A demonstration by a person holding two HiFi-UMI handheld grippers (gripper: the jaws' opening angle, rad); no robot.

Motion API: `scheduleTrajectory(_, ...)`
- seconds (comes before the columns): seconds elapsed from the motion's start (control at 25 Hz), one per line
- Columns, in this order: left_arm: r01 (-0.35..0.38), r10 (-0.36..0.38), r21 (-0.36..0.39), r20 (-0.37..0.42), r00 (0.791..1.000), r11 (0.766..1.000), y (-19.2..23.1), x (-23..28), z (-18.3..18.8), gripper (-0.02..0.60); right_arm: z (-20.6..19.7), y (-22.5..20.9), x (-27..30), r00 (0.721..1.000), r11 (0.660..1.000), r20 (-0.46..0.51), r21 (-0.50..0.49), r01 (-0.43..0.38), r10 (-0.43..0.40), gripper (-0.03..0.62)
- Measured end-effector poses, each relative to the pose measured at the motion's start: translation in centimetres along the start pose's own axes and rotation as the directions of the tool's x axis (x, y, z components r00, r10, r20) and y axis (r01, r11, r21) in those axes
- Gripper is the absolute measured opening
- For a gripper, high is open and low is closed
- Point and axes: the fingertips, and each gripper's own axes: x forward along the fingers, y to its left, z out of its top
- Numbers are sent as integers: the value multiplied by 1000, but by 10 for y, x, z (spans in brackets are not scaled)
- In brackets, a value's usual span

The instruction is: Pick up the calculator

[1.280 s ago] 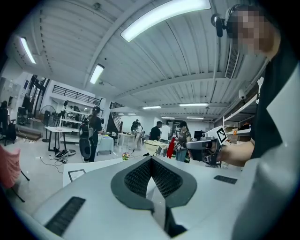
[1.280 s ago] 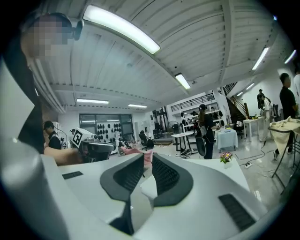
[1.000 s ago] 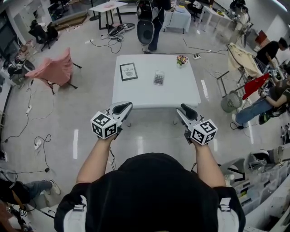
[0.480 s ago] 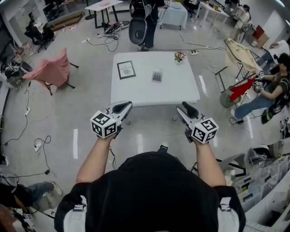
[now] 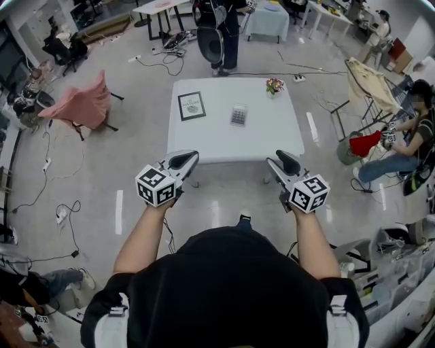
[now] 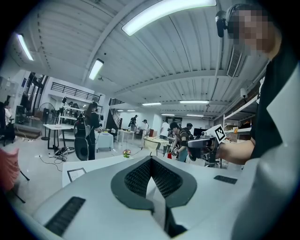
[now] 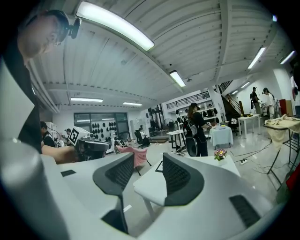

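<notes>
In this busy workshop the white table (image 5: 272, 139) holds the calculator (image 5: 238, 115) near its middle, so I'd bring the right gripper (image 5: 282, 162), fingers (image 7: 180, 176) just opened wide and empty, squarely over it, keeping the closed, empty left gripper (image 5: 182, 161) clear.

Wide workshop hall with a glossy grey floor (image 5: 136, 170). White square table (image 5: 211, 136) at twelve o'clock, black office chair (image 5: 209, 42) just beyond it. Chair draped in pink cloth (image 5: 81, 102) at ten o'clock, loose cables (image 5: 64, 214) at nine. Cream-draped rack (image 5: 370, 75) at two o'clock. Overhead, ribbed white ceiling (image 6: 70, 42) with long strip lights (image 6: 164, 11).
</notes>
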Motion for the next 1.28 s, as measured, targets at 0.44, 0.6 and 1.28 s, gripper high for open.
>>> scheduleTrajectory(0.44,-35,34,-19,-33,999,999,31,77,8,17,10,-83,48,997,998,-35,23,-62,63,206)
scheduleTrajectory(0.6,-55,53,-43,-43,998,998,46,108,9,17,14,-117,67,996,996,-46,36,-81,82,207)
scheduleTrajectory(1.28,-148,143,-69,-72,987,987,69,189,31,17,34,-208,109,979,979,-66,74,-190,195,213)
